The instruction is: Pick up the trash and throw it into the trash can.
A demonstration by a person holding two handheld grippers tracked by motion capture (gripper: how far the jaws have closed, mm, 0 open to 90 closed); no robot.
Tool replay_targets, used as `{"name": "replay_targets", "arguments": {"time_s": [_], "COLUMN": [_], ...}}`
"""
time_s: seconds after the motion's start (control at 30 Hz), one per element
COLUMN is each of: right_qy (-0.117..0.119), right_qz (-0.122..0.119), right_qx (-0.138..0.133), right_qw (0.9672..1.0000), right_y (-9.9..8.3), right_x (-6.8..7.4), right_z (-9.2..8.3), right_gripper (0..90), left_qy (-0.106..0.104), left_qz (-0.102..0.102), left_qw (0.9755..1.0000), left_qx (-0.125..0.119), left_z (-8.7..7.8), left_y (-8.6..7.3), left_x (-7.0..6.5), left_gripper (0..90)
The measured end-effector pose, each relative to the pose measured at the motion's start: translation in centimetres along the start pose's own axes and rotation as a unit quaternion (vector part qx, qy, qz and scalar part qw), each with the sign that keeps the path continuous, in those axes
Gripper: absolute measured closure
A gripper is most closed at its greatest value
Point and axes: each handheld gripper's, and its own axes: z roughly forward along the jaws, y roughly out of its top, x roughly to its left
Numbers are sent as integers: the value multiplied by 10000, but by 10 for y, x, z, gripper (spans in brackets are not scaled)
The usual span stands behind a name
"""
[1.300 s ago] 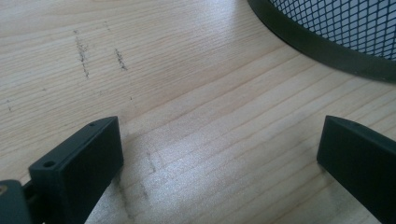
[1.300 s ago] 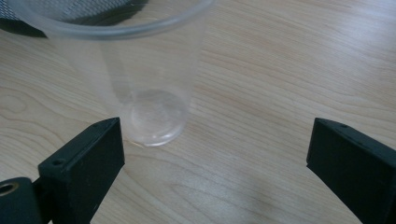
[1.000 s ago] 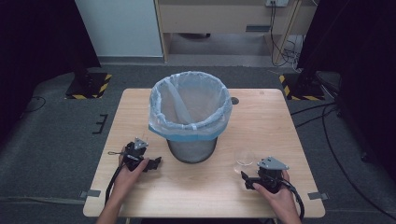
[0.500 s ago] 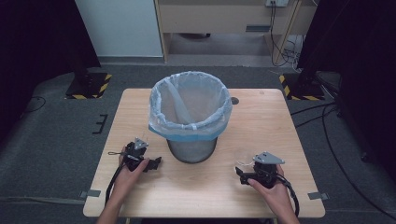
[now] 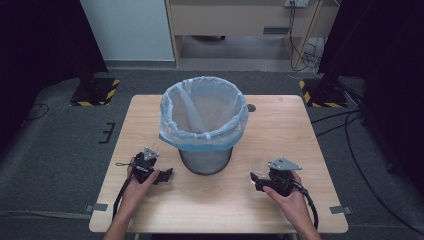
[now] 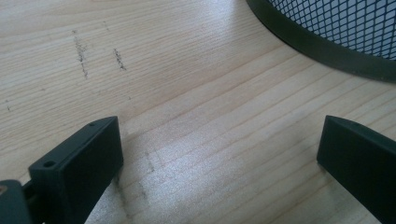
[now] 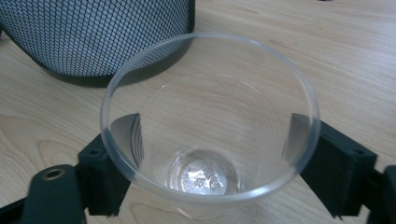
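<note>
Cup (image 7: 210,135) base: embossed marking present, characters illegible.
Wastebasket (image 5: 204,125), bag, grippers, table (image 5: 300,140): no readable text, brand, number or sign.

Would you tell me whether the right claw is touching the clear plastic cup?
Touching. In the right gripper view, the right claw has a black jaw pressed against each side of the cup, visible through its clear wall.

Clear plastic cup (image 7: 210,121) stands between gripper (image 7: 210,163) jaws, beside mesh bin (image 7: 93,32)
</note>
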Motion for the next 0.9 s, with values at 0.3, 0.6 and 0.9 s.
{"name": "replay_targets", "arguments": {"time_s": [0.3, 0.6, 0.9], "right_qy": [-47, -318, -700], "right_qz": [-181, -16, 8], "right_qx": [-95, -214, -178], "right_qw": [9998, 9993, 9974], "right_y": [8, 36, 69], "right_x": [0, -26, -59], "right_z": [-2, -8, -5], "right_gripper": [308, 322, 324], "left_qy": [-3, -17, -14], "left_qz": [5, 13, 10], "left_qw": [10000, 10000, 10000], "left_qx": [2, 3, 2], "left_z": [0, 0, 0], "left_y": [0, 0, 0], "left_x": [0, 0, -1], "left_gripper": [0, 0, 0]}}
